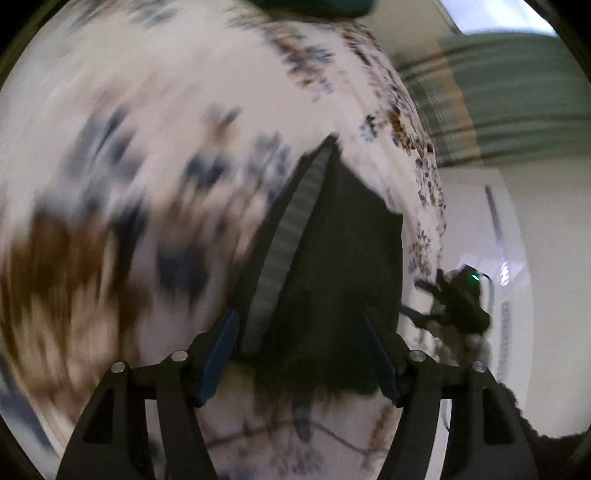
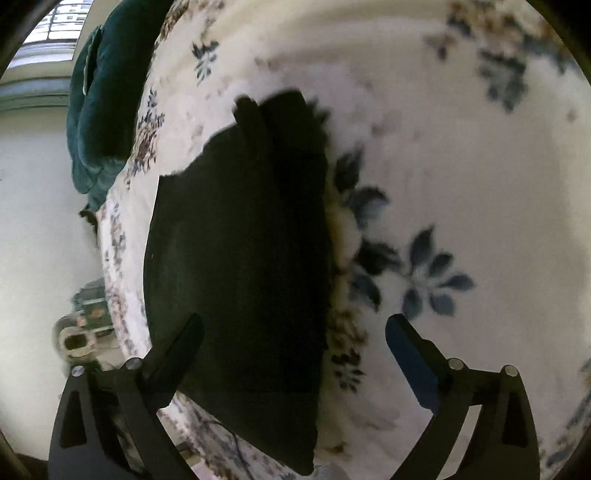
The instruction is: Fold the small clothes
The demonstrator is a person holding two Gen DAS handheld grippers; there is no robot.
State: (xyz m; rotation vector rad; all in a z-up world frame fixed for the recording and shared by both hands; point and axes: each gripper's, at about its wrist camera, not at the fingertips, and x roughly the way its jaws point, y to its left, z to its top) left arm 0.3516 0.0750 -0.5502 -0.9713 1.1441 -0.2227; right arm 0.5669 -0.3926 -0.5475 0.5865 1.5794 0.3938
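A black garment with a grey ribbed band along one edge lies folded on a white bedspread with blue and brown flowers. My left gripper hovers over its near end, open, and its blue pads stand apart from the cloth. The left wrist view is blurred. From the right wrist camera the same black garment is a long dark slab near the edge of the bedspread. My right gripper is wide open above it, with one finger over the cloth and the other over the flowers.
A teal blanket is heaped at the bed's far corner. The bed's edge drops to a pale floor, where some objects lie. A black device with a green light shows past the bed's edge. A window is behind.
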